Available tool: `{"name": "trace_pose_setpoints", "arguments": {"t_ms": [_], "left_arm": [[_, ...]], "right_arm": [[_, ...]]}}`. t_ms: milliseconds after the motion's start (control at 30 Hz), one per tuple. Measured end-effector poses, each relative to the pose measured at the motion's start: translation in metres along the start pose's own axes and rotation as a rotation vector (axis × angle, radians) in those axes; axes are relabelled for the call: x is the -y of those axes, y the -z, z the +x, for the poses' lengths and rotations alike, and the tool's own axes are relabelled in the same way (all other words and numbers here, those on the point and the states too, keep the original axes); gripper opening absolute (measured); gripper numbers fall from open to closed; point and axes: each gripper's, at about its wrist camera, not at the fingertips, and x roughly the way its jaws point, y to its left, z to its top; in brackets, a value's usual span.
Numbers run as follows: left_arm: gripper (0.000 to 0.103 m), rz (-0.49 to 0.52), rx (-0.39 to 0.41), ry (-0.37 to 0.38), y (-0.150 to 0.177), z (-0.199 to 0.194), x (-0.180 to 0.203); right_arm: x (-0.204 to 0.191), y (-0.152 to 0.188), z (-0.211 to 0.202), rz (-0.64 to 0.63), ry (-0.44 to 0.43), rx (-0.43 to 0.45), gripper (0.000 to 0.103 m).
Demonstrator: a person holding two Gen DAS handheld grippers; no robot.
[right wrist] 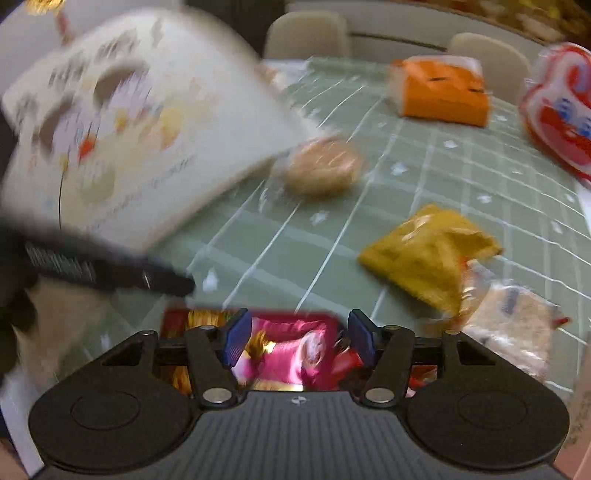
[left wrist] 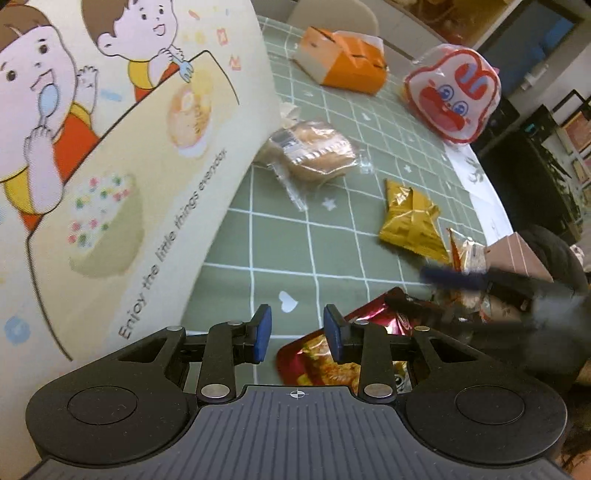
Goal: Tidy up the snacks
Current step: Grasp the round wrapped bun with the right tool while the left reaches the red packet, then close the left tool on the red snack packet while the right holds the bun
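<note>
A cream cartoon-printed storage box stands at the left on the green checked tablecloth; it also shows blurred in the right wrist view. My left gripper is open and empty, just above the cloth beside a red snack packet. My right gripper is open, low over that red packet; the view is blurred. A wrapped bun, a gold packet, an orange packet and a red-and-white bunny packet lie on the cloth.
The right gripper shows as a blurred dark shape at the right of the left wrist view, over more packets. The table's right edge is close. Chairs stand beyond the far edge.
</note>
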Motion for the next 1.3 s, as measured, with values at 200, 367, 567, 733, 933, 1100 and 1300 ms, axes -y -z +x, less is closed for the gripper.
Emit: {"name": "trace_pose_setpoints", "arguments": {"t_ms": [200,367,567,733,933,1100,1300], "left_arm": [[0.035,-0.004,-0.019,-0.002,0.009,-0.007,-0.001],[0.035,-0.037,-0.024,-0.022,0.021,-0.015,-0.010],[0.035,-0.029,-0.039,-0.018,0.035,-0.020,-0.011],[0.035,-0.018,-0.030,0.006,0.037,-0.019,-0.008],[0.035,0.040,0.017,0.000,0.015,-0.010,0.006],[0.035,0.085,0.028,0.008,-0.004,0.019,0.023],[0.033,0.157,-0.080,0.089,-0.001,0.036,0.036]], "right_arm": [[0.027,-0.065,0.020,0.301,0.034,0.107,0.085],[0.015,-0.110,0.073,0.424,0.120,0.099,0.085],[0.001,-0.113,0.115,0.257,0.283,0.061,0.082],[0.024,-0.092,0.077,0.286,0.190,0.007,0.054],[0.017,-0.030,-0.024,0.242,0.140,0.113,0.054],[0.002,0.041,-0.076,0.250,0.169,0.066,0.054],[-0.011,0.109,-0.091,0.215,0.255,-0.007,0.059]]}}
